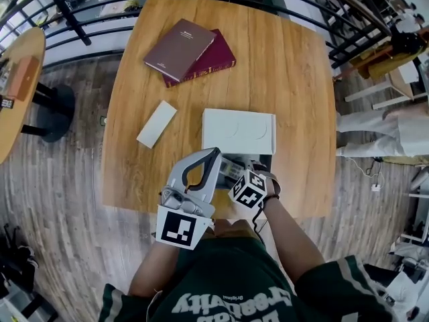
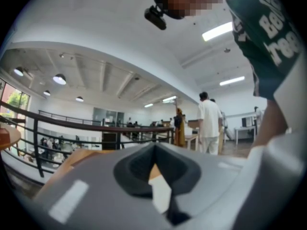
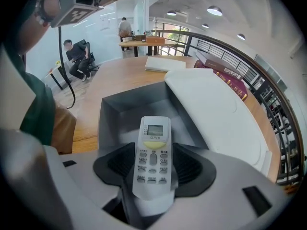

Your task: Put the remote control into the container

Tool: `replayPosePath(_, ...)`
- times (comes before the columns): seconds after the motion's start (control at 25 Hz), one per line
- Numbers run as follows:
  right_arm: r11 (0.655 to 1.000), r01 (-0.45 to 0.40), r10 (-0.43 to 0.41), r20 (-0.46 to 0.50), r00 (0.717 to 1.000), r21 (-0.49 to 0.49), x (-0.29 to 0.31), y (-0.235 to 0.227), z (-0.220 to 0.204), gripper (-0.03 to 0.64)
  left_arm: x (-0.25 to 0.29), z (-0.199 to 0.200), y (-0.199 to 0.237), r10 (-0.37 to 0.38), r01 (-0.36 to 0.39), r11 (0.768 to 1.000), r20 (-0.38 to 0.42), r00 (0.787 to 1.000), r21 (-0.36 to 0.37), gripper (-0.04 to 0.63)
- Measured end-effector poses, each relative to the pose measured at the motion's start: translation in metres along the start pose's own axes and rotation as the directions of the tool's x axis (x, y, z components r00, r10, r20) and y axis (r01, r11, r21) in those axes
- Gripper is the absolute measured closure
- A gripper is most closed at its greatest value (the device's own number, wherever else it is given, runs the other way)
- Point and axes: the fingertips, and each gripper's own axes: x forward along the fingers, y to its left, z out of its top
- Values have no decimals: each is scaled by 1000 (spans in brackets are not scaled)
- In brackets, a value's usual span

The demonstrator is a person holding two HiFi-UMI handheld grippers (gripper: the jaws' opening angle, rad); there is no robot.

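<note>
White remote control point(image 3: 152, 152), small grey screen, yellow button, rows of grey keys: sitting clamped mid-body between right gripper point(image 3: 153, 164) jaws, hovering over open grey box container point(image 3: 120, 110) at wooden table point(image 1: 295, 79) near edge. Key labels proving too small for reading. White lid point(image 3: 216, 109) lying along container's far side. Left gripper point(image 2: 154, 153) staying off table, clenched, gripping nothing.

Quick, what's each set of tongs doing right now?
Left tongs: closed, empty.
Right tongs: closed on the remote control.

Head view overhead and right gripper view close share the table point(image 1: 288, 79) point(image 3: 120, 75).
</note>
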Motion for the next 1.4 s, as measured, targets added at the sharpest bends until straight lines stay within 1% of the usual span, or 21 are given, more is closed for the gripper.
replayPosePath(0.2,999,16,-17,31,999,29,-9,-6,5,356,-1,4,2,-4,4,1000,0,1000,24,600)
replayPosePath(0.32,996,29,-37,94,995,85,-26,-7,14,356,-2,8,-1,-9,9,999,-2,1000,45,600)
replayPosePath(0.4,991,42,-61,152,987,123,-41,-6,22,357,-2,13,-5,-19,18,998,9,1000,55,600)
replayPosePath(0.52,985,75,-109,223,969,155,-64,-8,35,357,-1,20,-10,-32,31,997,22,999,66,600)
replayPosePath(0.72,977,111,-165,310,936,185,-103,-8,51,359,-4,27,-21,-44,42,997,32,998,65,600)
replayPosePath(0.84,966,101,-187,376,908,238,-124,-9,60,360,-7,28,-25,-50,48,998,40,998,45,600)
replayPosePath(0.92,961,97,-203,418,886,261,-139,-10,65,365,-9,28,-27,-47,47,999,43,998,6,600)
replayPosePath(1.0,956,99,-221,455,862,277,-156,-11,68,368,-10,31,-30,-45,45,999,45,998,-14,600)
replayPosePath(1.12,949,103,-247,504,828,297,-180,-13,72,371,-10,38,-35,-49,50,999,51,997,-20,600)
replayPosePath(1.2,948,120,-268,534,802,295,-196,-14,75,371,-10,41,-39,-58,61,997,57,997,-50,600)
replayPosePath(1.28,945,138,-291,572,767,296,-213,-13,80,371,-11,45,-42,-65,70,995,66,996,-74,600)
replayPosePath(1.4,938,156,-326,636,700,309,-239,-14,89,371,-12,50,-47,-74,78,995,71,995,-65,600)
